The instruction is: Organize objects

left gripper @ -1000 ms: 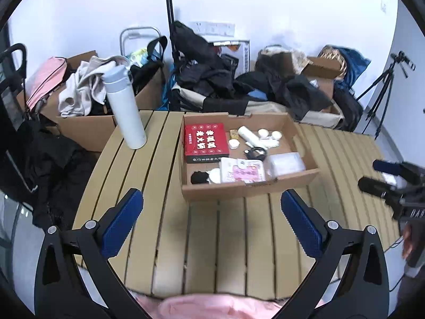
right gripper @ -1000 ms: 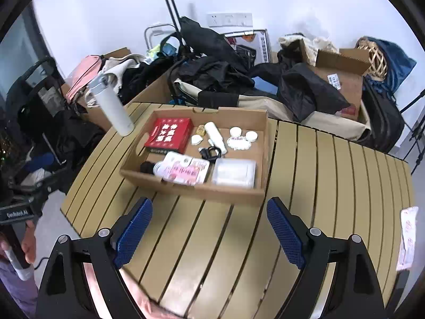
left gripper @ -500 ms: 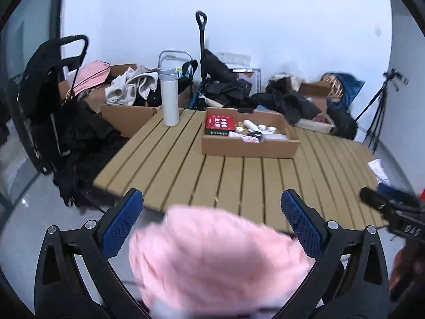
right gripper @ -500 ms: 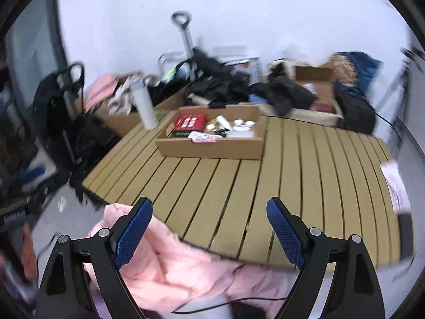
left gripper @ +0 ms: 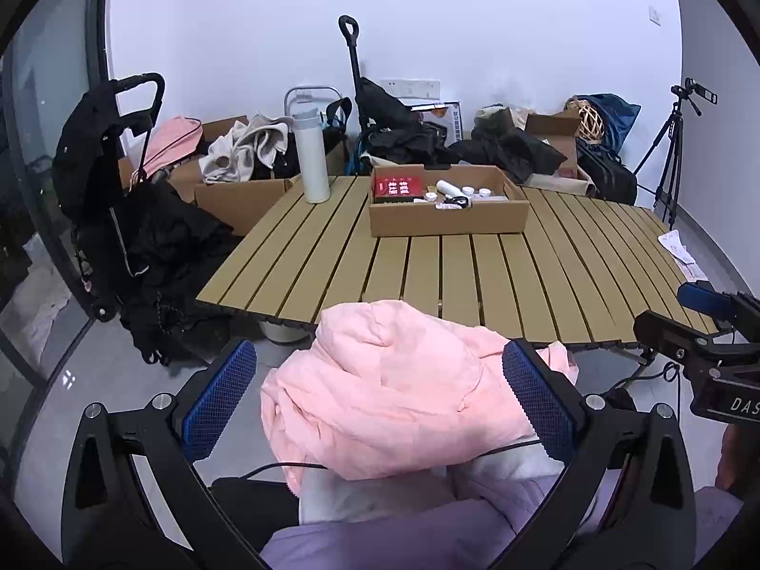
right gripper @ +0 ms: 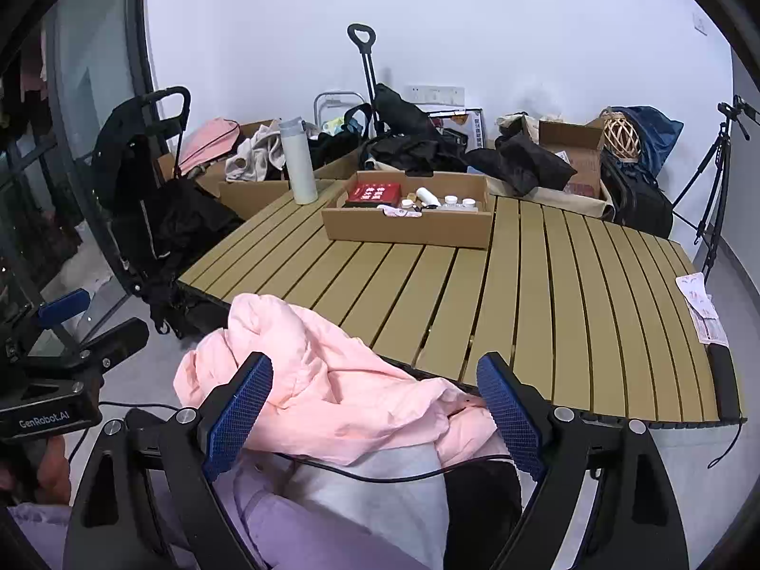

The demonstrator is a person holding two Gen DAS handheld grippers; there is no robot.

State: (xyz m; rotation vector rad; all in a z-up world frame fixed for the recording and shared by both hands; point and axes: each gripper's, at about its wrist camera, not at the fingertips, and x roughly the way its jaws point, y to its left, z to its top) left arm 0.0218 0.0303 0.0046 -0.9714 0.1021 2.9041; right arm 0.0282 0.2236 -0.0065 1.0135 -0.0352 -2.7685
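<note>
Claws hang spread wide, both short of the counter (left gripper: 475, 275) and gripping nothing. Left of the left claw (left gripper: 380, 394), a black stroller (left gripper: 118, 180) stands on the floor. Ahead and to its left, a white bottle (left gripper: 311, 156) stands upright near the counter's far left corner. Directly below and between its blue pads (left gripper: 218, 394) lies a crumpled pink jacket (left gripper: 394, 389), bunched in the person's lap just off the counter's near edge; the pads flank it, and contact cannot be told. Far ahead of the claw, a cardboard box (left gripper: 446, 223) sits on the counter holding a red box (left gripper: 399, 187) at its left end and small white jars (left gripper: 468, 190) toward its right. Right of the claw, the other tool pokes in at the frame edge.

From the right claw (right gripper: 375, 408), the jacket spreads below and to the left, reaching under both pads (right gripper: 508, 413). Ahead sits the cardboard box, bottle to its left. Far right, a paper slip (right gripper: 700, 304) lies on the counter's edge, and a tripod (right gripper: 712, 180) stands beyond it.
</note>
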